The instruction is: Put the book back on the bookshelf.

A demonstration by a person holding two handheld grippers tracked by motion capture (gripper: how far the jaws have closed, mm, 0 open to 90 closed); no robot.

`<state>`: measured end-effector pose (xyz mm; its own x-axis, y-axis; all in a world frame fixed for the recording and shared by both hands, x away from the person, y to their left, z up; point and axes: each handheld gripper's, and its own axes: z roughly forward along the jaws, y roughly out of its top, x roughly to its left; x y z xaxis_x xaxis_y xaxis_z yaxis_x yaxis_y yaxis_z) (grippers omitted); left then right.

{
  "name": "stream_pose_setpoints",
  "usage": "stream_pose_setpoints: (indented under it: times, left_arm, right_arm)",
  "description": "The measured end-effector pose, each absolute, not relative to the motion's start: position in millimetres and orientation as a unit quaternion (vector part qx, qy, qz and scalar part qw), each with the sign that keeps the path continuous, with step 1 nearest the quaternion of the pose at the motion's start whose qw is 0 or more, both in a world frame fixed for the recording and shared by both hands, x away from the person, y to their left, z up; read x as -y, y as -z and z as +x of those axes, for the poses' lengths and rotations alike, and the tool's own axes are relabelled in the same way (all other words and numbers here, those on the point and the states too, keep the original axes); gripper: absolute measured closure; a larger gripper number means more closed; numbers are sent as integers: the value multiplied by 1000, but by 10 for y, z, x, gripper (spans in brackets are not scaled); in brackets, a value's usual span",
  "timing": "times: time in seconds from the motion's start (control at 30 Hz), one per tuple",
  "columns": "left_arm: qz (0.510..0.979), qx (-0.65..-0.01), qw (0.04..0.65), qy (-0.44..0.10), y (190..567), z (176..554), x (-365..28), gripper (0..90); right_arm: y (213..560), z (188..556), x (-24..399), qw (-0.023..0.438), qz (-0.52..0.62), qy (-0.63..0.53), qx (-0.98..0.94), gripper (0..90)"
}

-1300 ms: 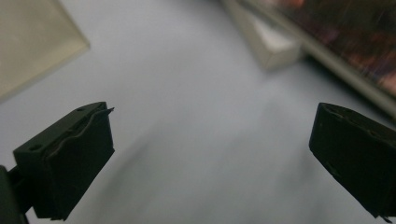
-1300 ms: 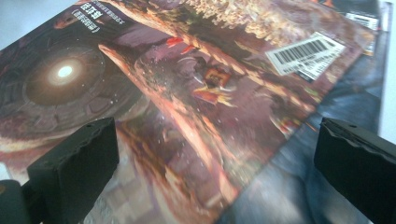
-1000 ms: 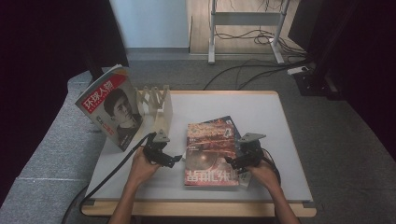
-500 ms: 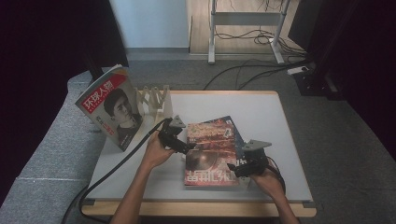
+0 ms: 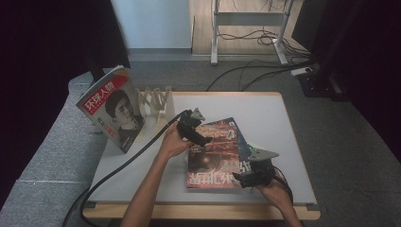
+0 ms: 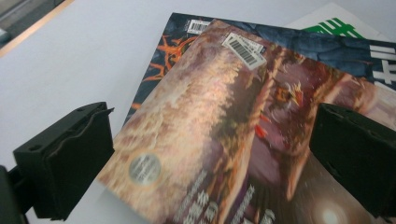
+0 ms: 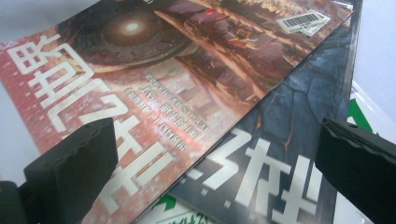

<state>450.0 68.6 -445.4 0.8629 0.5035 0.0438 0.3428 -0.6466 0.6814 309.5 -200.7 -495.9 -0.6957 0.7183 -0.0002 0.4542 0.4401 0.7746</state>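
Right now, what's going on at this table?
A person holds a hand-held gripper in each hand over a stack of magazines lying on the table. The left hand-held gripper hovers at the far left corner of the top magazine, jaws open around that corner without gripping. The right hand-held gripper, also open, sits at the stack's near right edge, where a dark magazine shows beneath. Another magazine stands upright beside a wooden rack at the far left.
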Motion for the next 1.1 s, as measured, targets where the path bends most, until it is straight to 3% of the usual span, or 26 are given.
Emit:
stream_pose_setpoints:
  times: [0.67, 1.1]
  left_arm:
    - [900, -254, 339, -105, 4878, 4871, -663, 0]
    - [895, -265, 353, -66, 5015, 4959, -677, 0]
  right_arm:
    - [5063, 2841, 2001, 162, 335, -388, -843, 0]
    - [5104, 2784, 1939, 168, 314, -375, -856, 0]
